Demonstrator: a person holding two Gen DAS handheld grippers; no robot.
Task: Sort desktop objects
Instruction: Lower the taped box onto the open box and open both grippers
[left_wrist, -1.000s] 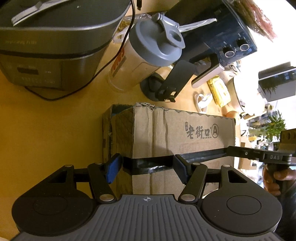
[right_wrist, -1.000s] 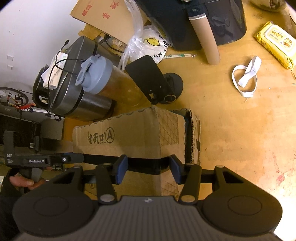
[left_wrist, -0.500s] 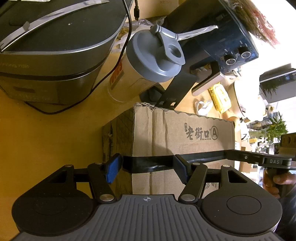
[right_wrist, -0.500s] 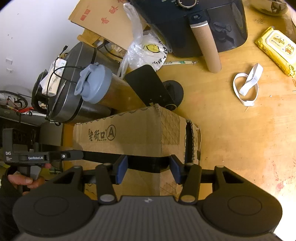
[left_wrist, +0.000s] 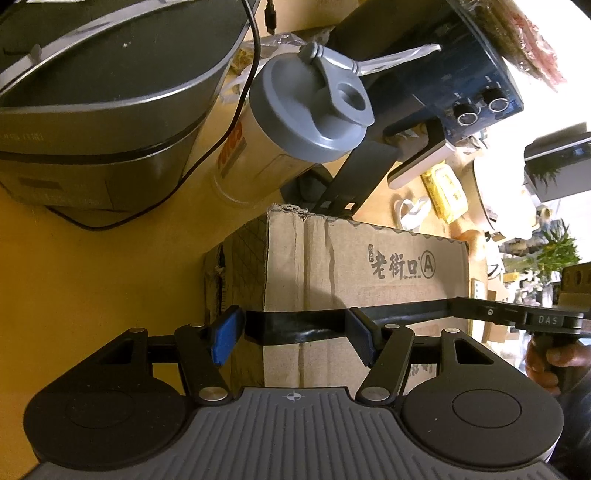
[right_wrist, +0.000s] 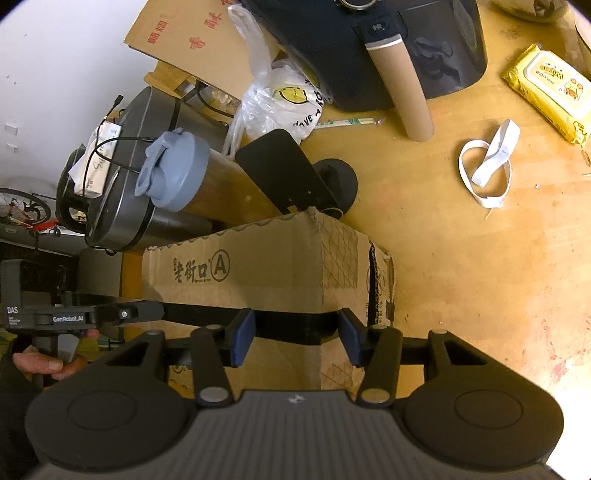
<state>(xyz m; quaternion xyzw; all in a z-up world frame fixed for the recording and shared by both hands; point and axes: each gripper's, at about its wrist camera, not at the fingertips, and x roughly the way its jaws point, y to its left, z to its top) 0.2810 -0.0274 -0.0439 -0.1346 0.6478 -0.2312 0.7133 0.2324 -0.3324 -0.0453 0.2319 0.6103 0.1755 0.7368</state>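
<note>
A brown cardboard box (left_wrist: 365, 269) with black print stands on the wooden table; it also shows in the right wrist view (right_wrist: 258, 273). My left gripper (left_wrist: 295, 334) straddles its left end corner, and my right gripper (right_wrist: 295, 332) straddles its right end corner. Both are open wide, with blue pads (left_wrist: 225, 334) (right_wrist: 243, 341) at the box faces. Whether the pads press the cardboard cannot be told. Each gripper shows in the other's view, hand-held.
Behind the box stand a shaker bottle with a grey lid (left_wrist: 310, 110) (right_wrist: 173, 173), a dark rice cooker (left_wrist: 92, 110), a black stand (right_wrist: 291, 177) and a dark air fryer (right_wrist: 388, 44). A white strap (right_wrist: 487, 166), a yellow wipes pack (right_wrist: 546, 92) and a cardboard tube (right_wrist: 402, 92) lie to the right.
Both grippers and the box between them have shifted toward the bottle and rice cooker, which loom larger. The jaws have kept the same opening.
</note>
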